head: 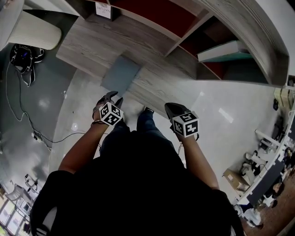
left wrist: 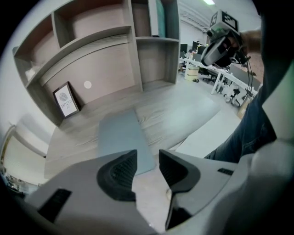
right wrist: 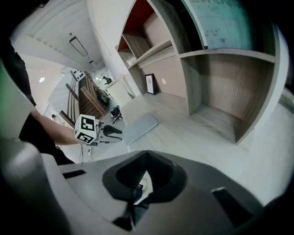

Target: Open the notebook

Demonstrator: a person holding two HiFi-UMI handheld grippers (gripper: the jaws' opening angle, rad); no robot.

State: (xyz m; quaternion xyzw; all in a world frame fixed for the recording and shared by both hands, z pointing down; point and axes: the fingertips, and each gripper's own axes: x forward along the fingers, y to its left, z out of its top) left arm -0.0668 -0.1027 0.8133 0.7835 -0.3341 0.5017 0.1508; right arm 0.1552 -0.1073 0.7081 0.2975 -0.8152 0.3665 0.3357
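A closed grey-blue notebook (head: 121, 73) (left wrist: 124, 140) (right wrist: 141, 126) lies flat on the low wooden desk (head: 83, 44), close to its front edge. My left gripper (head: 113, 97) (left wrist: 148, 158) hangs just in front of the notebook's near edge, apart from it. Its jaws are open with nothing between them. It also shows in the right gripper view as the left gripper (right wrist: 112, 133). My right gripper (head: 172, 108) (right wrist: 147, 155) is off to the right over the floor, away from the notebook. Its fingertips meet and hold nothing.
A small framed card (head: 103, 10) (left wrist: 65, 102) leans at the back of the desk. Wooden shelf compartments (head: 203, 55) rise to the right, with a teal book (head: 226, 50) in one. Cables (head: 23, 60) lie on the floor at left. The person's legs (head: 138, 126) are against the desk front.
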